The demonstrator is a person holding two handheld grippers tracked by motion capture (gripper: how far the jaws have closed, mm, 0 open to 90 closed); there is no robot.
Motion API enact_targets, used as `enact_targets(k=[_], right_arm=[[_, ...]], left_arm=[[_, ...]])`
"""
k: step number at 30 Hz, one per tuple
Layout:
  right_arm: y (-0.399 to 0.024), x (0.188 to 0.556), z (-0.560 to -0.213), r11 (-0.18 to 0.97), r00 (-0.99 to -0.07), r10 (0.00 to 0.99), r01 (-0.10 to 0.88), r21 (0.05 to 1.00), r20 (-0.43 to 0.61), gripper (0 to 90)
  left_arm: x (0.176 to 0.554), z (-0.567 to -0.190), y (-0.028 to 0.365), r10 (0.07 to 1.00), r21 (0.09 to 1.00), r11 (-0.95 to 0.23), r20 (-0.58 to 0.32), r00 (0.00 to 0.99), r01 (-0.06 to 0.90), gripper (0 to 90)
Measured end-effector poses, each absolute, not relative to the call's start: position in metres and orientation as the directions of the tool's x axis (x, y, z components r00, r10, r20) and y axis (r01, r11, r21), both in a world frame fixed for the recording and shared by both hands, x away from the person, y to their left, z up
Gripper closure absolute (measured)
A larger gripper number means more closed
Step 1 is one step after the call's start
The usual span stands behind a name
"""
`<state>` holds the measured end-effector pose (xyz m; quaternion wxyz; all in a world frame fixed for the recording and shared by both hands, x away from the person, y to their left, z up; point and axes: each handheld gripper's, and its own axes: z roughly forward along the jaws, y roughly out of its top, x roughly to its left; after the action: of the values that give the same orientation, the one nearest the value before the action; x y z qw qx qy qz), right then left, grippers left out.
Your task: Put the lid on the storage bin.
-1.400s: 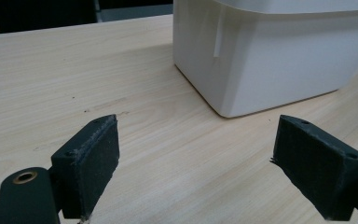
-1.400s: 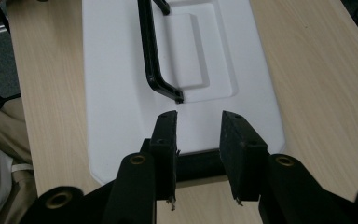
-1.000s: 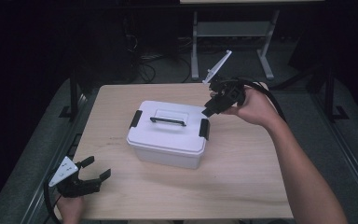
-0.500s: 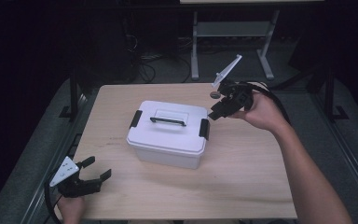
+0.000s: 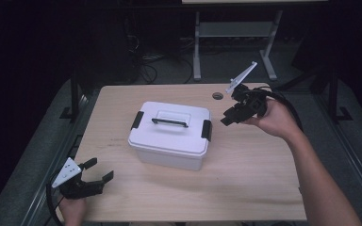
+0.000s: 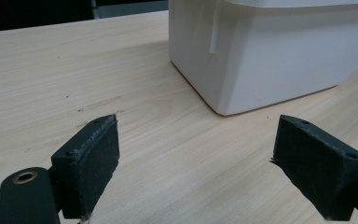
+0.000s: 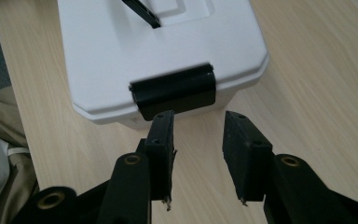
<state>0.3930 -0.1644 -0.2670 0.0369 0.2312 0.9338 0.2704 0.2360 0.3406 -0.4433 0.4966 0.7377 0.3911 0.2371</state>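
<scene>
My right gripper hangs with jaws parted, empty, near the white plastic lidded box's black side latch; my left gripper rests wide open.

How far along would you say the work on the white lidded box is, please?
Nothing looks done yet: the white plastic box sits shut, both black side latches down. In hand: the right tool, jaws apart with nothing between them, points at the near black latch without touching it. The left tool rests open at the table's corner. Unlatching and lifting the lid remain.
</scene>
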Motion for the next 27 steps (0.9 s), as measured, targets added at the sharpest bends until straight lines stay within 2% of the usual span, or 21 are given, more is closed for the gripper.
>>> enact_targets(k=[27], right_arm=[[-0.213, 0.378, -0.291, 0.691, -0.851, 0.518, 0.477, 0.543, 0.090, 58.3]], left_arm=[[0.237, -0.444, 0.339, 0.812, 0.914, -0.210, -0.034, 0.582, 0.346, 13.6]])
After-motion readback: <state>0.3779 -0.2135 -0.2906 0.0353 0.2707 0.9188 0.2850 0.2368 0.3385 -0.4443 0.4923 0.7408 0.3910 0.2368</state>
